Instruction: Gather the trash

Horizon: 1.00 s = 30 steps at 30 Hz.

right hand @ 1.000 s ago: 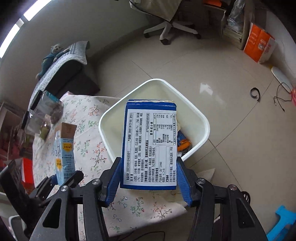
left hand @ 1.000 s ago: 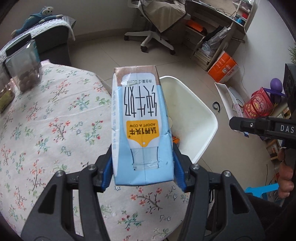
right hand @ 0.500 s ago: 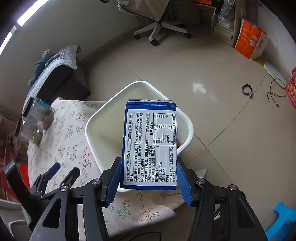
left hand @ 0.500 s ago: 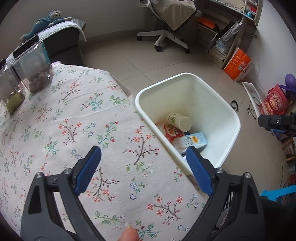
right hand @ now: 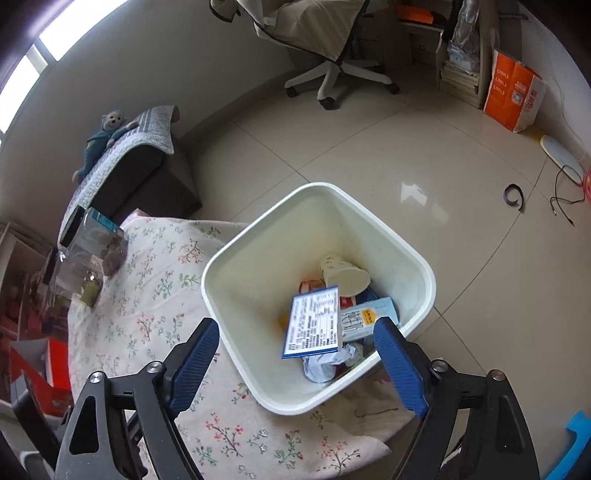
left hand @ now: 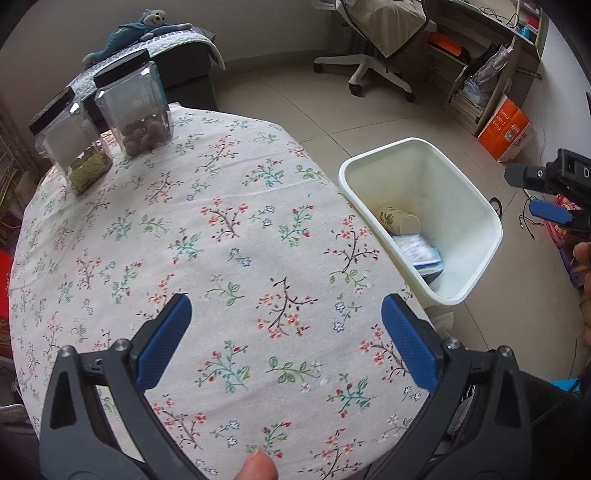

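**Both grippers empty, trash lying in the bin**

Left wrist view: the left gripper (left hand: 282, 317) has its blue-padded fingers spread wide with nothing between them, above a round table (left hand: 221, 236) covered in a white cloth printed with small flowers. At 11 o'clock on the cloth stand two clear jars (left hand: 99, 125) with black lids, side by side. The white bin (left hand: 476, 206) sits on the floor just beside the table edge at 2 o'clock; a paper cup (left hand: 399, 219) and blurred light-blue cartons (left hand: 421, 253) lie inside. Beyond the table are pale floor tiles, a dark couch with a blue soft toy (left hand: 136, 27) at 12 o'clock, a white office chair (left hand: 373, 55) at 1 o'clock and an orange box (left hand: 506, 129) further right. The other gripper (left hand: 550, 192) shows at 3 o'clock.

Right wrist view: the right gripper (right hand: 295, 358) is also wide apart and holds nothing, placed over the near rim of the bin (right hand: 406, 236). Inside the bin, a dark-blue carton (right hand: 314, 323) is tilted with its white label up, a light-blue carton (right hand: 364, 319) lies at its right, the cup (right hand: 341, 275) on its side behind, and crumpled paper (right hand: 325, 363) in front. The flowered table (right hand: 155, 295) is at 9 o'clock, touching the bin. The chair (right hand: 332, 48) is at 12 o'clock, the orange box (right hand: 513, 92) at 2 o'clock, and a cable (right hand: 565, 188) on the tiles at 3 o'clock.
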Motion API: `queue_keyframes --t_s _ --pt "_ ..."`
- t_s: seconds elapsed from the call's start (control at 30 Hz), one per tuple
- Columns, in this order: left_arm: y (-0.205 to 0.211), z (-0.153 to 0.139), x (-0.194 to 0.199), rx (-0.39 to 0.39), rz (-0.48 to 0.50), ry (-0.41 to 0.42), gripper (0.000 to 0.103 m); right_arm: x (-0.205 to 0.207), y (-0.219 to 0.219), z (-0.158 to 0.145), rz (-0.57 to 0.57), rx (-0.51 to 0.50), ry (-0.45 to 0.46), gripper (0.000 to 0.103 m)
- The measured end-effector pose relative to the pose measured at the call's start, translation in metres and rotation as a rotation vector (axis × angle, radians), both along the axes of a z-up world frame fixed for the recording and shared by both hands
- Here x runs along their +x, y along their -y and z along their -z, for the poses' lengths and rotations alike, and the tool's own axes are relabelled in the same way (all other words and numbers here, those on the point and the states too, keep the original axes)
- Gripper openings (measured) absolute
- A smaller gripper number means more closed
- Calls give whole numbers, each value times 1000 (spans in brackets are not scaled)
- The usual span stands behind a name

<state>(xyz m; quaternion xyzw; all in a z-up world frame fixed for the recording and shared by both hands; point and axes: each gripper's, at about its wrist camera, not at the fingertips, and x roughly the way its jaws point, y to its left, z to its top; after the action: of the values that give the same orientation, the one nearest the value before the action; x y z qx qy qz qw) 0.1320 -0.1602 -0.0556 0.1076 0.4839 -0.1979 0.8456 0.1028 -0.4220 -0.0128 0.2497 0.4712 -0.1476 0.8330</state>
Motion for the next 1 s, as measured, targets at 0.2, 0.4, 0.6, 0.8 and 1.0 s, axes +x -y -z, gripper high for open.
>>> queue_keyframes --t_s 0.2,0.4,0.6,0.8,1.0 --pt "-31 -15 -12 9 -33 13 102 -1 -29 -17 -58 -62 1 87" --pt "-65 -26 -35 8 -101 9 102 -25 -62 -34 -116 -145 24 87" --pt "-100 -36 -66 -3 -176 8 102 -60 -102 -45 -199 -230 16 90" --pt "-128 -57 -98 -19 -245 98 102 -93 -144 -58 -262 -297 55 91" --pt "-149 -66 -116 -42 -299 156 102 -111 -182 -60 -312 -370 121 93"
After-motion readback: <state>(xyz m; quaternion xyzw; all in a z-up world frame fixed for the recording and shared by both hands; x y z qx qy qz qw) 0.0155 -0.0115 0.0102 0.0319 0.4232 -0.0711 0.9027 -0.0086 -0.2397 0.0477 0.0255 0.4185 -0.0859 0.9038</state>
